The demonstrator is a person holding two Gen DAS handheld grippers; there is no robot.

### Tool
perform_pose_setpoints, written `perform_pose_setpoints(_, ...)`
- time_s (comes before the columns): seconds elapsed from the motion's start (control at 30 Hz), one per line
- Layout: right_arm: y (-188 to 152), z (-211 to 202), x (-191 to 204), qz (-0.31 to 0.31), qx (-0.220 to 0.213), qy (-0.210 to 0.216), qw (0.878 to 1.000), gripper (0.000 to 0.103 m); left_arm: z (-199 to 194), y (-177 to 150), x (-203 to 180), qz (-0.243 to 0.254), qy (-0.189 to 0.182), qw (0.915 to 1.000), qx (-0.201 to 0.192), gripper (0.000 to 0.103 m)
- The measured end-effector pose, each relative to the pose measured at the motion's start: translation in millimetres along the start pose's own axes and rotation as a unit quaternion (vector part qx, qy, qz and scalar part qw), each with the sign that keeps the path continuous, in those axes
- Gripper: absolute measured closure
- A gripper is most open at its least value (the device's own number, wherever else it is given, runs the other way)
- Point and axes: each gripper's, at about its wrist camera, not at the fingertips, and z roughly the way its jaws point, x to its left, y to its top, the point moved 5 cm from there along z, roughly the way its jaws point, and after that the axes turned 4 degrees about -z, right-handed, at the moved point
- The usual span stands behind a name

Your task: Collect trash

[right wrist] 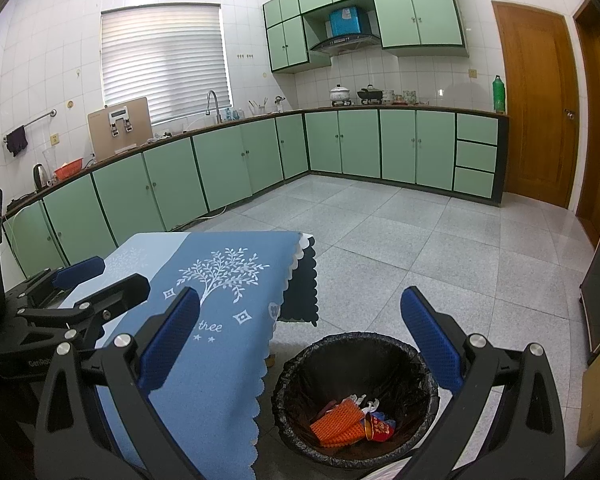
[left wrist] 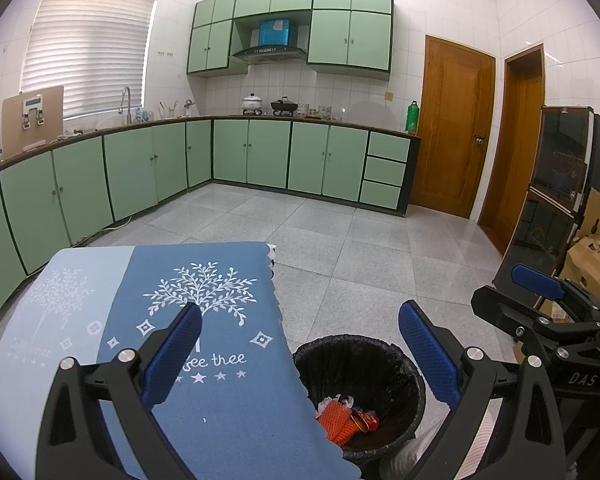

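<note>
A black-lined trash bin stands on the floor beside the table, in the left wrist view [left wrist: 404, 364] and the right wrist view [right wrist: 316, 364]. Inside lie an orange net piece [right wrist: 337, 424] [left wrist: 334, 420], a red wrapper [right wrist: 378, 428] and white scraps. My left gripper [left wrist: 300, 344] is open and empty above the table edge and bin. My right gripper [right wrist: 300, 340] is open and empty above the bin. Each gripper shows in the other's view: the right one [left wrist: 540, 292], the left one [right wrist: 84, 276].
A table with a blue tree-print cloth [left wrist: 204, 320] [right wrist: 204, 304] stands left of the bin. Green cabinets [right wrist: 220, 168] line the walls, wooden doors [right wrist: 536, 104] are at the right, and a dark cabinet and cardboard boxes [left wrist: 588, 256] stand at the far right.
</note>
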Motion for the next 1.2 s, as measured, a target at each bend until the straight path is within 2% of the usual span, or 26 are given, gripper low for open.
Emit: perform_pose_setpoints(1.2,-13,7,3,0.004,0.009,-0.001,1.000,0.005,11,-4,-4,0.000,0.002,0.9999,0.012,0.006)
